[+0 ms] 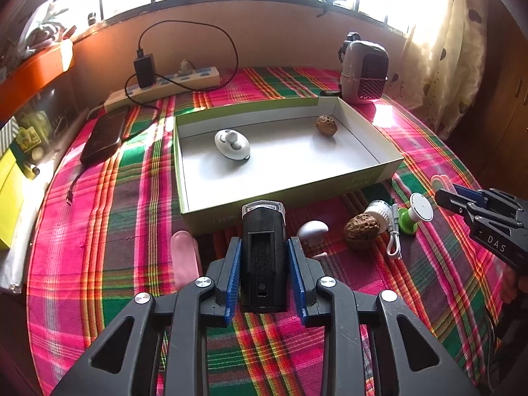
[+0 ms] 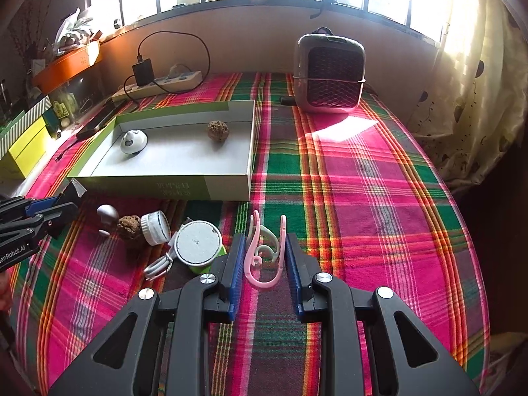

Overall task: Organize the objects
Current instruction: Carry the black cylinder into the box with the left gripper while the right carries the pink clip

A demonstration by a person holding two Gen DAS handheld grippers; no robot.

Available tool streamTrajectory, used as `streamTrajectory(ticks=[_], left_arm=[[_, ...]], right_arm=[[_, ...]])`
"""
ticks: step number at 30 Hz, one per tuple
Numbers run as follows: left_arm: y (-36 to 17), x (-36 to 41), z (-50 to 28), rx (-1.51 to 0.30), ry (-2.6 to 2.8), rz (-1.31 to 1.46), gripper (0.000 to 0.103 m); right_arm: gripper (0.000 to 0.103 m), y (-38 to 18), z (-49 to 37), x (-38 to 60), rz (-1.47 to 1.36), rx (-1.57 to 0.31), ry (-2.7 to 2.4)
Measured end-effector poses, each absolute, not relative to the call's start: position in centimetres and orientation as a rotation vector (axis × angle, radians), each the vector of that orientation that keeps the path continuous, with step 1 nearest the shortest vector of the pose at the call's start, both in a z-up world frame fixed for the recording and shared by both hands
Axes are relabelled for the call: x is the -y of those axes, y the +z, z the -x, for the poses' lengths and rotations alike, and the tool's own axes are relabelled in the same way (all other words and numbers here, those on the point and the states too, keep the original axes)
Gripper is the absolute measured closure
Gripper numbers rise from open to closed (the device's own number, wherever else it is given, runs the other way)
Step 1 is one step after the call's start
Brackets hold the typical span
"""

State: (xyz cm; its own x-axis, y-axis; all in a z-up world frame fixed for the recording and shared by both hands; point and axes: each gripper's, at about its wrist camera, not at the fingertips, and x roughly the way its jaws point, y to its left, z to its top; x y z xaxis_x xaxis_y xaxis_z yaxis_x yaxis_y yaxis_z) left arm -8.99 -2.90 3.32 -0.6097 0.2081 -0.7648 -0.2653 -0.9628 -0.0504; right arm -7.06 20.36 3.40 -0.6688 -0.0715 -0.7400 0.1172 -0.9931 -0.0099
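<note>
Sorting is partly done: a walnut and white gadget lie in the box. Left gripper clamps a black device; right gripper pinches pink hooks. Several items remain outside.

- right claw has its blue pads squeezed on a pink plastic hook, just off the plaid tabletop
- shallow box toward the far left edge, with a walnut and a white gadget inside
- small heater at the far edge
</note>
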Motion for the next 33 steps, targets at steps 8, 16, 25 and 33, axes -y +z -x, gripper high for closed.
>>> streamTrajectory(ticks=[8,16,25,33], left_arm=[[4.6,3.2,10.1,-0.076,2.601,1.219,0.078],[5.3,3.2,11.6,-0.068,2.608,1.220,0.078],[5.4,3.3,14.3,-0.037,2.615,1.241,0.078],[4.4,3.1,16.5,-0.013,2.614,1.280,0.078]], right_arm=[[0.078,5.4,8.3,-19.0,-1.166,-0.114,-2.740],[0.078,7.3,10.9,-17.5,-1.114,-0.129,-2.679],[0.078,7.6,14.9,-15.6,-1.109,-0.107,-2.598],[0.078,6.8,18.8,-13.0,-1.136,-0.151,-2.515]])
